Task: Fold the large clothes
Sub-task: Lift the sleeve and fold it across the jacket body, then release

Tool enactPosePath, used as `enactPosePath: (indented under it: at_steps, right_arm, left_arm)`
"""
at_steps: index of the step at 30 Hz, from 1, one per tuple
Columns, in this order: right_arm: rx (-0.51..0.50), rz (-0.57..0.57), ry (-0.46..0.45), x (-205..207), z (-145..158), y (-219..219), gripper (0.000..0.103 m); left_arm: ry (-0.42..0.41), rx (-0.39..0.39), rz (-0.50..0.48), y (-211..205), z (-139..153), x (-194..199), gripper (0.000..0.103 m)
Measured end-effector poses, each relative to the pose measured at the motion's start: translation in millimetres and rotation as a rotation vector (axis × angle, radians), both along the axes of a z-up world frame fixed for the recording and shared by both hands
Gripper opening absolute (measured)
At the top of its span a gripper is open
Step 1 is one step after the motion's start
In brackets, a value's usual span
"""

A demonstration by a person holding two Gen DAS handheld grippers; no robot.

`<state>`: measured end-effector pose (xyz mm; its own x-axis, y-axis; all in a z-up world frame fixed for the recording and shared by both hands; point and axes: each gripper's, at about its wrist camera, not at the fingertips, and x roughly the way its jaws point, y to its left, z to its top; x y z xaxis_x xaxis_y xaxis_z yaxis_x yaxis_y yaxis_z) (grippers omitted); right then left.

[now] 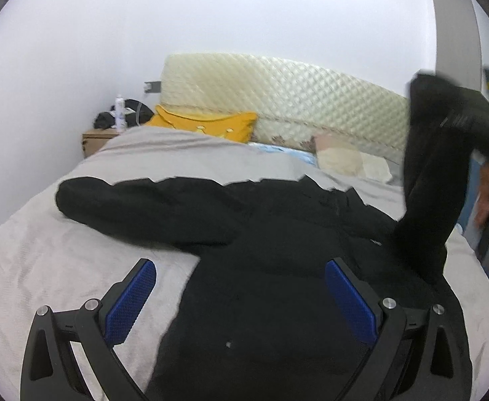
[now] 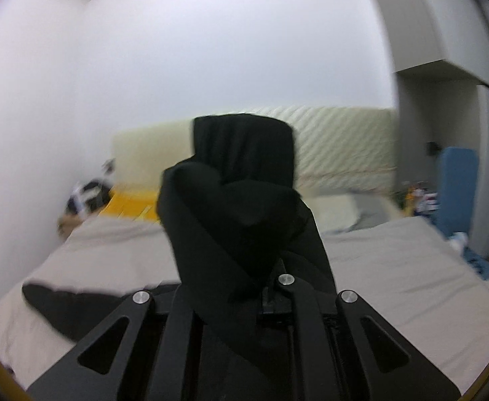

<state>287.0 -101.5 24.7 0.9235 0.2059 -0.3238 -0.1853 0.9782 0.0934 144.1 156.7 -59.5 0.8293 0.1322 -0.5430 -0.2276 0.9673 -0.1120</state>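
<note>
A large black garment (image 1: 277,267) lies spread on the bed's beige cover (image 1: 60,250), one sleeve (image 1: 144,207) stretched out to the left. My left gripper (image 1: 241,287) is open just above the garment's body, with its blue pads (image 1: 130,300) wide apart. My right gripper (image 2: 244,267) is shut on the garment's other sleeve (image 2: 241,193) and holds it up off the bed; the cloth hides its fingertips. That raised sleeve (image 1: 441,167) shows at the right of the left wrist view.
A quilted cream headboard (image 1: 277,90) stands at the far end. A yellow pillow (image 1: 211,123) and pale pillows (image 1: 344,160) lie before it. A wooden nightstand (image 1: 94,140) with a bottle stands at the far left. A blue object (image 2: 458,183) stands to the right of the bed.
</note>
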Motion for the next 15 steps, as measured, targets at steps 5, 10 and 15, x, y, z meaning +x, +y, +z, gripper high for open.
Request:
enactPosePath:
  at_steps: [5,10,15]
  right_arm:
    - [-0.027,0.137,0.102,17.5,-69.4,72.3,0.01]
    - [-0.088,0.238,0.222,30.5,-148.6,133.0,0.01]
    - [-0.169,0.241,0.314,41.4,-209.8,155.0,0.01]
  left_arm:
    - [-0.022,-0.163,0.008,33.6,-5.2,0.4,0.102]
    - [0.019,-0.203,0.022,47.6,-17.9,11.0,0.102]
    - [0.015,-0.196,0.014,47.1,-23.3,14.1,0.102]
